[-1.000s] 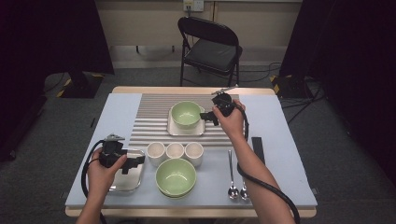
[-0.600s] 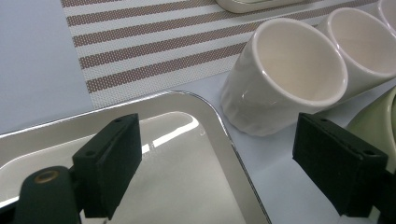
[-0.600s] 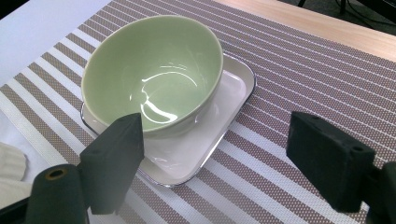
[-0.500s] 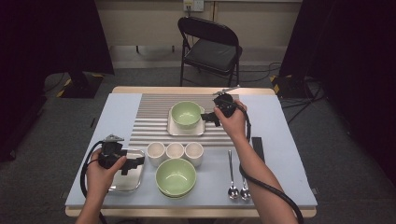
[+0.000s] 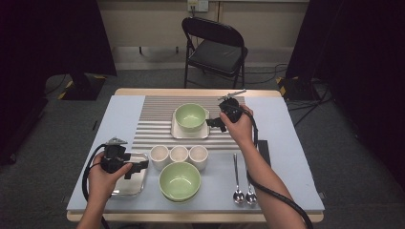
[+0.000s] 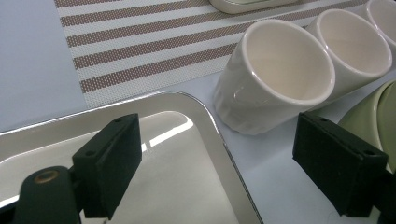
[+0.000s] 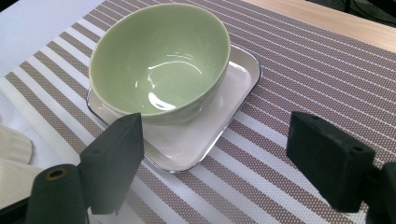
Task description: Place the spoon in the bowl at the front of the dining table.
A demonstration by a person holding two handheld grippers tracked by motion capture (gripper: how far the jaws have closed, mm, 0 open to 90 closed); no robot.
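A green bowl (image 5: 190, 116) (image 7: 159, 60) sits in a white square plate (image 5: 190, 132) (image 7: 196, 135) on the striped mat. My right gripper (image 5: 215, 123) (image 7: 215, 140) hovers open just right of that plate, with nothing between its jaws. My left gripper (image 5: 137, 167) (image 6: 215, 149) is open over the right corner of a shiny metal tray (image 5: 125, 187) (image 6: 177, 186). The nearest of three white cups (image 5: 159, 155) (image 6: 275, 74) stands just beyond it. A second green bowl (image 5: 179, 181) sits at the front middle.
Two spoons (image 5: 242, 193) lie at the front right, and a flat black object (image 5: 263, 150) lies beside my right forearm. The striped mat (image 5: 153, 119) covers the table's middle. A folding chair (image 5: 215, 47) stands behind the table.
My right gripper has drawn slightly to the right, away from the bowl on the plate. The left gripper has stayed over the tray.
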